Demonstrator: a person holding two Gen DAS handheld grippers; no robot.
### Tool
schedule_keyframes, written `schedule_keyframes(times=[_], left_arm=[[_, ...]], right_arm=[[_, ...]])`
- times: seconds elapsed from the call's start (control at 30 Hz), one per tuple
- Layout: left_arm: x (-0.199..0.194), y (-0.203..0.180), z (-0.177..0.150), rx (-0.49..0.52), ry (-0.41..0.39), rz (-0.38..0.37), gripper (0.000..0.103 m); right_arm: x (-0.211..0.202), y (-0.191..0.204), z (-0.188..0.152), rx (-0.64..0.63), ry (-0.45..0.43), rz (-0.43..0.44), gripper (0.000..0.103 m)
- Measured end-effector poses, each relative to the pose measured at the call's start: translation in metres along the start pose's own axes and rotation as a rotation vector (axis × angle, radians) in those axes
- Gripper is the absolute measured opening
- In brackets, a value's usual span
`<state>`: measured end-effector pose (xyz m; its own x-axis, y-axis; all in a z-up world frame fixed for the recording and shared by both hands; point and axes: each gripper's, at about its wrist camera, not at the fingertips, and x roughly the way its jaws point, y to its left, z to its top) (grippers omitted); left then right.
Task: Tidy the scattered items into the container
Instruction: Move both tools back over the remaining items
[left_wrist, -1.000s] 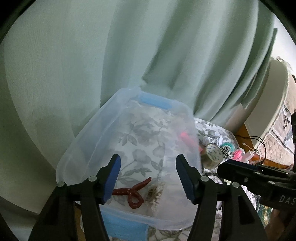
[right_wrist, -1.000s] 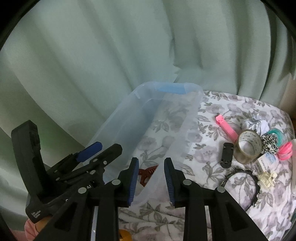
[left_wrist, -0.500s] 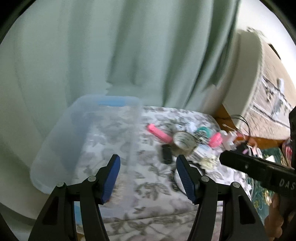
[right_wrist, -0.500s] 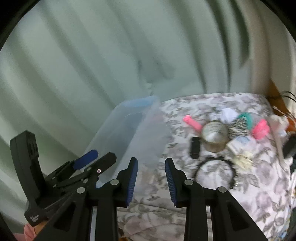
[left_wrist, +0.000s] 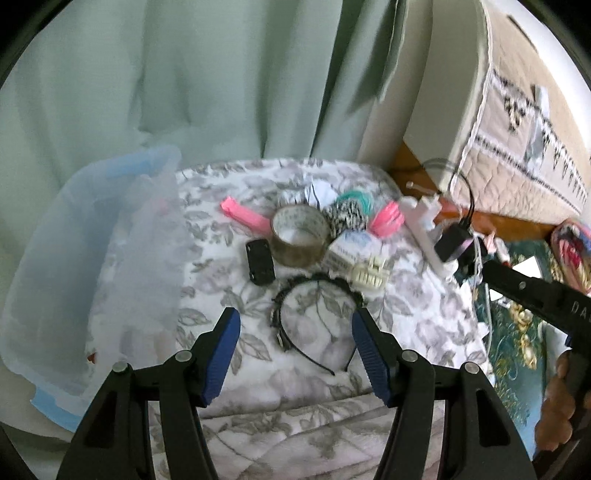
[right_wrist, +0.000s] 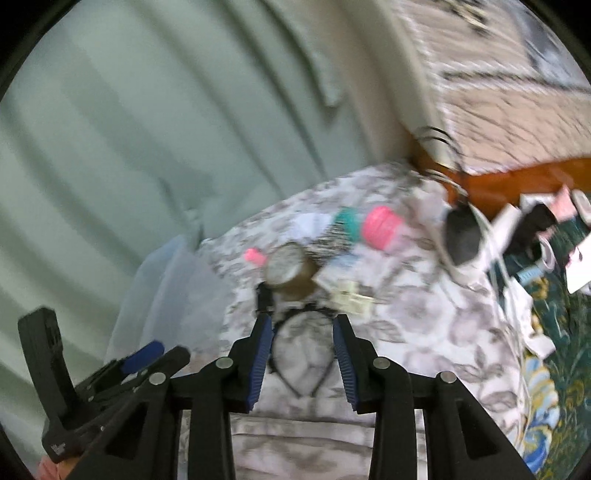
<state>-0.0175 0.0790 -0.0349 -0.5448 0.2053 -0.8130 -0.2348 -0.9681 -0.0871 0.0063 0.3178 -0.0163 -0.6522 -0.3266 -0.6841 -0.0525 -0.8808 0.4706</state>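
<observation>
Tidying stock, entry in progress: one clear plastic container (left_wrist: 74, 266) with blue handles is sitting at the left end of a flower-patterned worktop (left_wrist: 229, 295), and its contents are showing only as a small reddish patch through the near wall, so what is already inside cannot be counted. Most of the job is judged as remaining, since the loose things are lying in a cluster well apart from the container, toward the right. Counted there: one pink clip (left_wrist: 243, 216); one roll of clear tape (left_wrist: 299, 240), standing on its side face; one small black rectangular piece (left_wrist: 260, 261) just beside the roll; one black headband (left_wrist: 314, 317), nearest the viewer; one cream hair claw (left_wrist: 371, 275) touching the headband's far edge; one black-and-white scrunchie (left_wrist: 345, 216); one teal coil (left_wrist: 354, 197) and one pink coil (left_wrist: 388, 218); one small white box (left_wrist: 349, 249); one white folded item at the back, too blurred to name. The left gripper (left_wrist: 295, 354) is hovering above the headband with jaws standing apart and nothing between them. The right gripper (right_wrist: 303, 360) is also pointing down at the headband, its jaws opening and gripping nothing. Neither gripper is carrying anything.
</observation>
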Motion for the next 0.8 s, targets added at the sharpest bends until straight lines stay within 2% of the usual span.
schedule_keyframes(times=[0.23, 0.57, 0.8], left_arm=[[0.033, -0.004, -0.01, -0.02, 0.101, 0.047, 0.064], [0.081, -0.006, -0.014, -0.026, 0.199, 0.09, 0.064], [0.117, 0.0, -0.017, -0.05, 0.27, 0.09, 0.064]], right_arm=[[0.024, -0.033, -0.009, 0.061, 0.077, -0.021, 0.037], [0.058, -0.049, -0.016, 0.075, 0.171, -0.021, 0.037], [0.092, -0.057, -0.017, 0.07, 0.252, -0.041, 0.037]])
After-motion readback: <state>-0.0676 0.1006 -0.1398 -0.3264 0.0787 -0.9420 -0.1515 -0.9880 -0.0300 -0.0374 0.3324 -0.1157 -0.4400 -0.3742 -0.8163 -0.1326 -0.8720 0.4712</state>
